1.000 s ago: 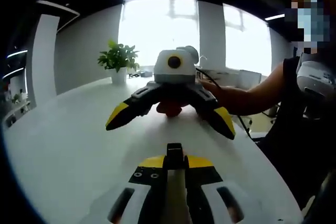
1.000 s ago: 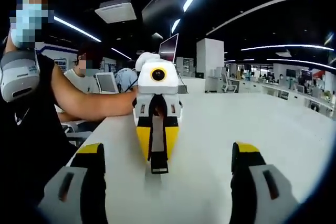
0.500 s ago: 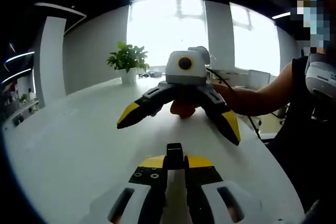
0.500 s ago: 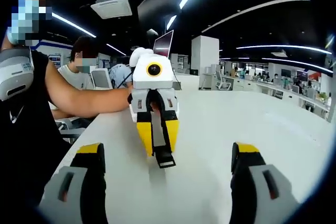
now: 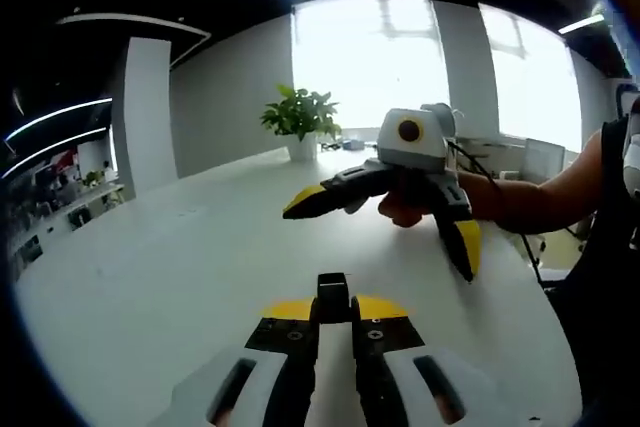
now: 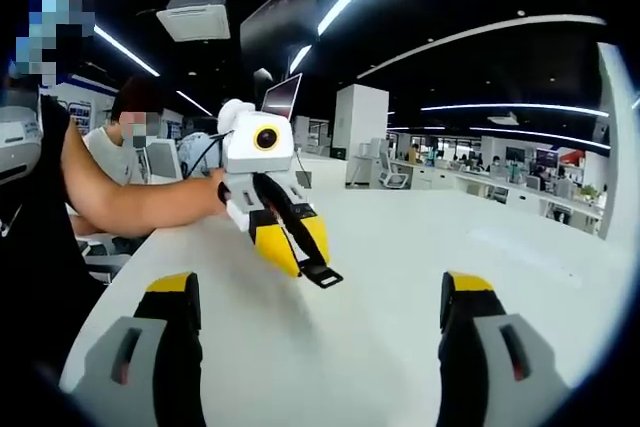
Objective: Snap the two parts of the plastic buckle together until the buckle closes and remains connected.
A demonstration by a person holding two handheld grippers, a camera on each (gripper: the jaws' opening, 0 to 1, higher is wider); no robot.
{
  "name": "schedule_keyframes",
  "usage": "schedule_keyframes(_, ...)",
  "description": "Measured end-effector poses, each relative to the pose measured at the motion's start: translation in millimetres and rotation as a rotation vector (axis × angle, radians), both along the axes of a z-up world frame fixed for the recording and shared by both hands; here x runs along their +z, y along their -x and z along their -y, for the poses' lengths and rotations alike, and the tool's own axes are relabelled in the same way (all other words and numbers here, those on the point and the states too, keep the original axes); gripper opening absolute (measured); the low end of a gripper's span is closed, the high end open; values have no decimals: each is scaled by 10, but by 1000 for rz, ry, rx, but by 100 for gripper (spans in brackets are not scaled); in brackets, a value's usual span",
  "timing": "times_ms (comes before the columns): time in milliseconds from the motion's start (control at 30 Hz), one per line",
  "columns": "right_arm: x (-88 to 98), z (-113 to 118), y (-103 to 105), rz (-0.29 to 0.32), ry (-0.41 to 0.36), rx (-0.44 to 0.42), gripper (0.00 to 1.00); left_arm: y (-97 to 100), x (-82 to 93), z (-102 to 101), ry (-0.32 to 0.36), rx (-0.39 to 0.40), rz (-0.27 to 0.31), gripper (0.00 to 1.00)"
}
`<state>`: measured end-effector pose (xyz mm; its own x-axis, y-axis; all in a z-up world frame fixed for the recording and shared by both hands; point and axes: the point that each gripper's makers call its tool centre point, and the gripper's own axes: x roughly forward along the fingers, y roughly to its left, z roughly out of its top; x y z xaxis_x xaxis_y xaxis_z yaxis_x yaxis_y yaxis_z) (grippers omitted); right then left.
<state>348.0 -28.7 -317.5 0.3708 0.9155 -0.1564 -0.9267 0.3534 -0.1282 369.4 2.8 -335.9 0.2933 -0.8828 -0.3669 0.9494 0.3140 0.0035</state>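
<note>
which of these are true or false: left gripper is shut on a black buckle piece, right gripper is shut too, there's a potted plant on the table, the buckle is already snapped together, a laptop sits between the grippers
1. The left gripper is shut on a black buckle piece. True.
2. The right gripper is shut too. False: its jaws stand wide apart with nothing between them.
3. A potted plant stands on the white table. True, at its far end in the left gripper view.
4. The buckle is already snapped together. False: one piece is showing, and nothing is joined to it.
5. A laptop sits between the grippers. False: the table between them is bare.
</note>
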Motion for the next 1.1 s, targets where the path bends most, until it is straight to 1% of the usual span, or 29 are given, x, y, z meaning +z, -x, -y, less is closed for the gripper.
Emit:
schedule_keyframes(67, -20, 3, -13, 0, 9, -6, 98, -56, 34, -30, 9, 30, 10, 10)
schedule_keyframes(133, -39, 13, -36, 14, 23, -16, 95, -62, 76, -59, 19, 35, 7, 10)
schedule_keyframes(233, -49, 27, -55, 18, 29, -27, 93, -47, 156, -78, 42, 37, 14, 10)
schedule_keyframes(300, -22, 55, -108, 43, 29, -52, 93, -64, 196, -88, 54, 46, 23, 10)
schedule_keyframes(367, -15, 78, -140, 40, 24, -67, 95, -116, 200, -115, 48, 74, 36, 10)
schedule_keyframes(400, -30, 104, -178, 32, 33, -90, 96, -167, 178, -152, 27, 105, 50, 10)
schedule_keyframes(433, -62, 161, -246, 27, 58, -128, 95, -196, 162, -164, 18, 121, 54, 10)
schedule_keyframes(467, -81, 188, -279, 28, 72, -144, 94, -210, 156, -160, 22, 124, 48, 10)
schedule_keyframes(500, -110, 256, -349, 35, 102, -187, 94, -247, 157, -180, 22, 147, 50, 10)
schedule_keyframes(533, -71, 258, -364, 46, 82, -190, 95, -290, 160, -206, 22, 174, 56, 10)
schedule_keyframes(600, 4, 307, -428, 22, 26, -233, 100, -331, 166, -237, 27, 194, 53, 10)
schedule_keyframes(667, 13, 413, -517, 19, 29, -285, 100, -374, 174, -273, 38, 217, 45, 10)
schedule_keyframes(700, 15, 447, -550, 23, 32, -303, 100, -427, 188, -307, 42, 253, 57, 10)
schedule_keyframes(733, 30, 464, -562, 21, 22, -310, 100, -435, 188, -317, 44, 258, 55, 10)
schedule_keyframes(767, 56, 475, -572, 14, -5, -316, 100, -461, 193, -338, 48, 273, 57, 10)
schedule_keyframes(800, 52, 492, -586, 0, -11, -325, 100, -469, 196, -355, 50, 285, 59, 10)
schedule_keyframes(833, 45, 528, -616, -5, -10, -349, 100, -481, 195, -367, 51, 293, 60, 10)
schedule_keyframes(867, 36, 577, -658, 0, -1, -379, 100, -512, 191, -400, 45, 318, 71, 10)
schedule_keyframes(900, 38, 599, -678, 7, -1, -394, 100, -518, 187, -404, 45, 321, 73, 11)
schedule_keyframes(967, 57, 718, -760, 17, -7, -469, 100, -539, 177, -418, 46, 335, 73, 11)
schedule_keyframes(1033, 79, 800, -800, 2, -32, -504, 100, -566, 164, -438, 34, 354, 90, 11)
schedule_keyframes(1067, 79, 876, -841, -11, -43, -540, 100, -563, 151, -440, 30, 358, 87, 11)
schedule_keyframes(1100, 78, 898, -857, -10, -40, -539, 100, -571, 140, -447, 28, 366, 84, 11)
